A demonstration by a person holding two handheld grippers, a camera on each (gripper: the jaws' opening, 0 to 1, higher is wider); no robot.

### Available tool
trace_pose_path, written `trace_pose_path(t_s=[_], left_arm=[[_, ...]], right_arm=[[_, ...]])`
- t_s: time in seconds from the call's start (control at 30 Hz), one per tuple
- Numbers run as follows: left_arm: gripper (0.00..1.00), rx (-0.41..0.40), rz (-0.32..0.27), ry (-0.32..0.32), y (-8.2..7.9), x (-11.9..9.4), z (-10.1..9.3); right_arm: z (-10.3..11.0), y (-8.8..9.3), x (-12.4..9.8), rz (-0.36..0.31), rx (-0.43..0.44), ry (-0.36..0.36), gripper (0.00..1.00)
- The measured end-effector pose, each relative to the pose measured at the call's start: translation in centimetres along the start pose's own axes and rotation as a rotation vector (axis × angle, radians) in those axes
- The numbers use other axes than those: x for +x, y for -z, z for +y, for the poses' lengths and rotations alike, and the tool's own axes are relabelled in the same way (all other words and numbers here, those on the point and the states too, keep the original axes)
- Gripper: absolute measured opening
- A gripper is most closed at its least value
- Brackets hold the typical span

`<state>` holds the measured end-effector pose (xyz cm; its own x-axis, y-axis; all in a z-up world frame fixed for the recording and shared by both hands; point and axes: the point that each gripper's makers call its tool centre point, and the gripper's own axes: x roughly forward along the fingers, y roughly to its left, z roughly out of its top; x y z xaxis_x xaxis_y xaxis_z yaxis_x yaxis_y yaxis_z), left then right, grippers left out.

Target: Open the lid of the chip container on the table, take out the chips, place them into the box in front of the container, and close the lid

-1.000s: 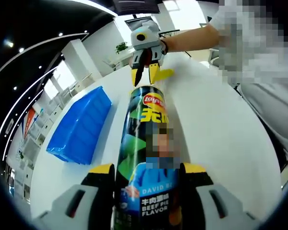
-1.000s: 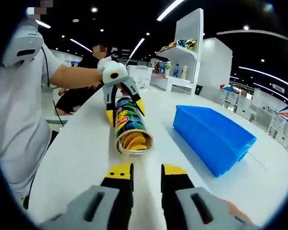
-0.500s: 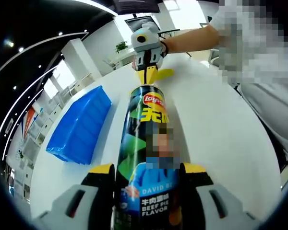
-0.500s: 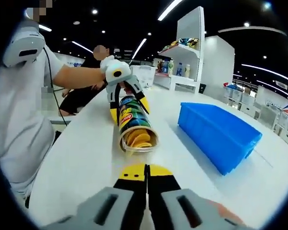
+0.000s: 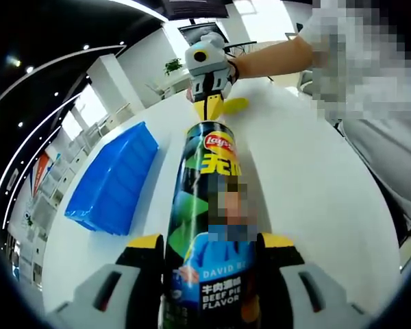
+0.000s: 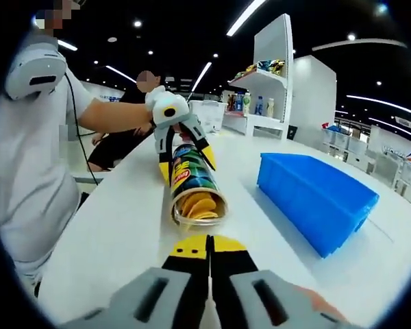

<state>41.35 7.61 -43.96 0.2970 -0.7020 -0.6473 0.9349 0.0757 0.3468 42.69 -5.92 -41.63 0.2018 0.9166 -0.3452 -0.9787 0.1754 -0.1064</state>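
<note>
The broad white round table (image 6: 109, 233) carries everything, with plenty of bare top around the work and its curved edge falling away on the side where a person in a pale grey shirt (image 6: 27, 164) stands. The blue rectangular plastic box (image 6: 318, 199) sits to the right of the can in the right gripper view, apart from it, with open table between them, so there looks to be free room to carry chips across. The tall green-and-black cardboard chip can (image 5: 209, 226) lies on its side on the table, its lid already off and its open mouth turned toward the right gripper (image 6: 209, 247). It is likely light and fairly stiff but crushable, and round enough to roll, so a hold around the body near the closed end suits it; that is where the left gripper (image 5: 209, 247) clasps it, jaws on either side of the printed wall. The stacked yellow chips (image 6: 197, 203) showing in the mouth are thin and brittle and want a gentle pinch at the front edge. The right gripper's jaws are pressed together on nothing, just short of the mouth.
</note>
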Motion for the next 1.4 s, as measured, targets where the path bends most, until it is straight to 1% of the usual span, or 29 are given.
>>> trace_pose_path(t_s=[0.13,0.3,0.43,0.6,0.77,0.97,1.17,1.4], left_arm=[[0.55,0.001,0.0,-0.001,0.0,0.0,0.0],[0.55,0.004,-0.005,-0.005,0.0,0.0,0.0],[0.55,0.006,-0.009,-0.008,-0.1,0.0,0.0],[0.56,0.007,-0.021,-0.008,-0.2,0.0,-0.1],[0.56,0.011,-0.039,-0.012,-0.3,-0.1,-0.1],[0.55,0.013,-0.07,-0.016,-0.4,-0.2,-0.1],[0.55,0.017,-0.084,-0.02,-0.5,-0.2,-0.1],[0.55,0.016,-0.114,-0.026,-0.7,-0.3,-0.1]], right_arm=[[0.3,-0.1,0.4,-0.008,0.001,-0.008,0.01],[1.0,-0.3,0.7,0.001,-0.015,-0.027,0.01],[1.0,-0.4,0.8,-0.001,-0.025,-0.031,0.01],[1.0,-0.5,1.0,-0.01,-0.019,-0.03,0.01],[1.3,-0.5,1.1,-0.017,-0.008,-0.044,0.01],[0.6,-0.3,1.0,-0.022,-0.012,-0.052,0.01],[0.3,-0.1,1.1,-0.026,-0.011,-0.057,0.01],[-0.2,0.0,1.1,-0.03,-0.016,-0.062,0.01]])
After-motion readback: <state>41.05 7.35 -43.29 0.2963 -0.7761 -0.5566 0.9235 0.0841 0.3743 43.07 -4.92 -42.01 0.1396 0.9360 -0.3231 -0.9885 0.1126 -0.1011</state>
